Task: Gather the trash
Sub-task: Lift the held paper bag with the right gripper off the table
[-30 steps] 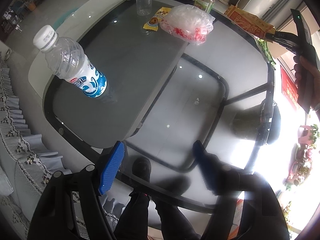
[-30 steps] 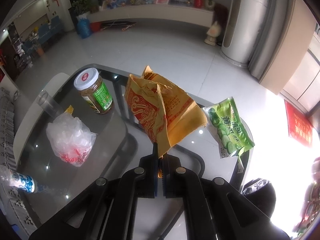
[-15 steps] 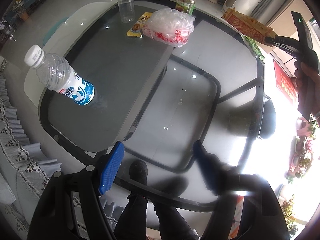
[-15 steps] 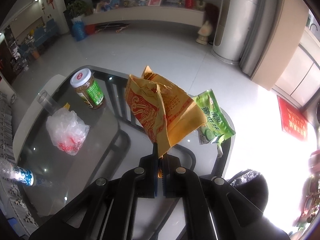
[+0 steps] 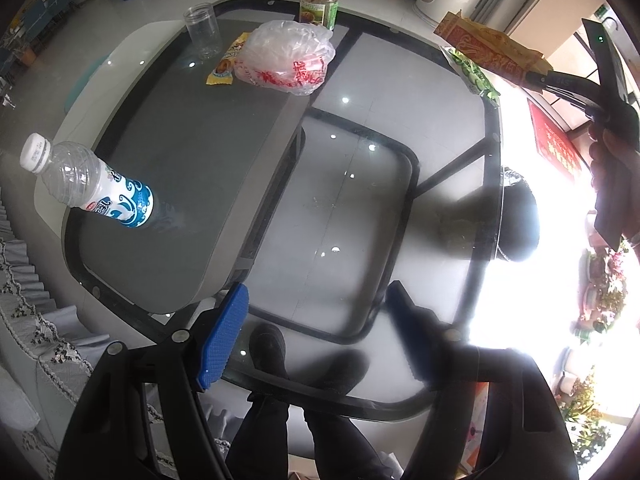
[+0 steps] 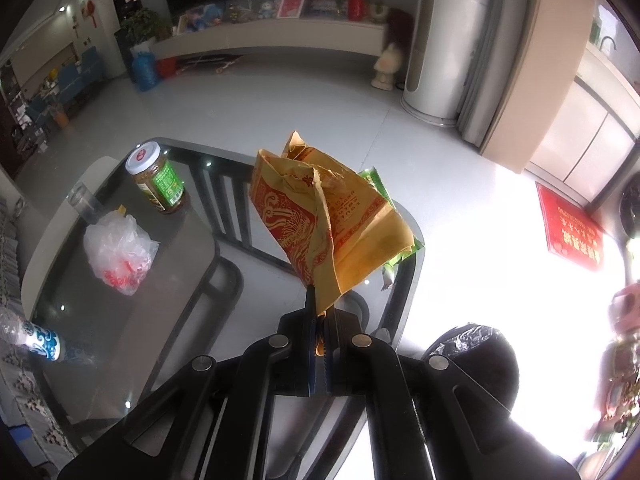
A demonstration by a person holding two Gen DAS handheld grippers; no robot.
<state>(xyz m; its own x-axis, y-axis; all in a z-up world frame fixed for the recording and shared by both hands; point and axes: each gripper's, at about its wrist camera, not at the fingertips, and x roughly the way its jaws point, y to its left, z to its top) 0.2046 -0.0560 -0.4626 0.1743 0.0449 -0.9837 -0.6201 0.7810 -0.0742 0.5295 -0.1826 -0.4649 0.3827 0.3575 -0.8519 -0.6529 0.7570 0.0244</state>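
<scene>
My right gripper (image 6: 319,312) is shut on the lower corner of a crumpled yellow and red paper bag (image 6: 320,220), held in the air over the glass table's right end; from the left wrist view that bag (image 5: 488,46) hangs at the top right. A green snack packet (image 6: 400,256) lies on the table edge, mostly hidden behind the bag. My left gripper (image 5: 316,320) is open and empty, pointing straight down over the table's near edge. A white plastic bag (image 5: 286,58), a small yellow wrapper (image 5: 226,64) and a water bottle (image 5: 92,190) sit on the table.
A glass table (image 5: 360,100) with a dark frame bears a clear cup (image 5: 202,32) and a green-labelled jar (image 5: 319,2). A bin lined with a black bag (image 6: 472,356) stands on the floor beside the table's right end. A frilled sofa cover (image 5: 36,320) borders the left.
The right gripper has carried the paper bag rightward, so the green packet now sits behind it and the bin shows more. The left gripper has drifted; table objects slid down and left in its view.
</scene>
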